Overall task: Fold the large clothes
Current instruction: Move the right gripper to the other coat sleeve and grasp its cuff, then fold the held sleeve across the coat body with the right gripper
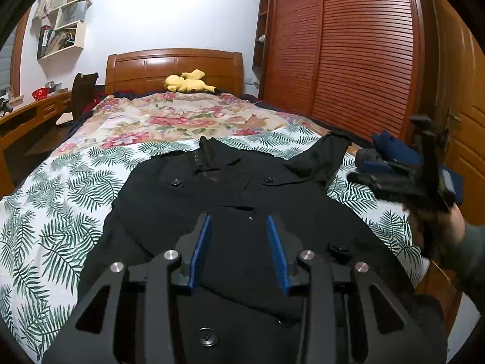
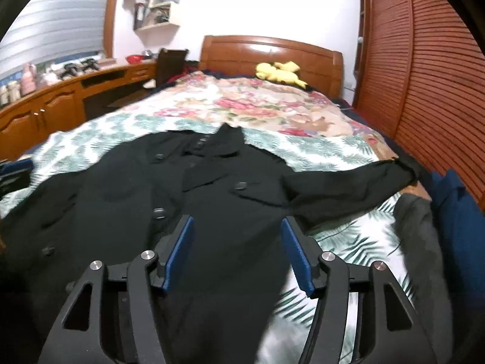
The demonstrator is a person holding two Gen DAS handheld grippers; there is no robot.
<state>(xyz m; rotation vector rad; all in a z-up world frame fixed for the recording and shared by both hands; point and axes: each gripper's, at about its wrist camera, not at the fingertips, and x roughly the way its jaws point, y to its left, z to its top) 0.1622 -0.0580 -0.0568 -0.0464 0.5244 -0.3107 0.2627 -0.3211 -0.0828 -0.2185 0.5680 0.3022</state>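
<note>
A large black buttoned coat [image 1: 230, 200] lies spread flat on the bed, collar toward the headboard; it also shows in the right wrist view [image 2: 194, 194]. Its right sleeve [image 2: 351, 182] stretches out to the right across the bedspread. My left gripper [image 1: 239, 221] is open and empty, hovering over the coat's middle. My right gripper [image 2: 236, 227] is open and empty above the coat's right side; it also shows from the side in the left wrist view [image 1: 394, 173], held above the bed's right edge.
The bed has a leaf-print bedspread [image 1: 51, 212] and a floral quilt [image 1: 182, 118]. A yellow plush toy [image 1: 189, 83] lies by the wooden headboard [image 1: 174, 66]. Slatted wardrobe doors [image 1: 357, 54] stand right, a desk [image 2: 60, 103] left. Blue and grey clothes [image 2: 448, 212] lie at the bed's right edge.
</note>
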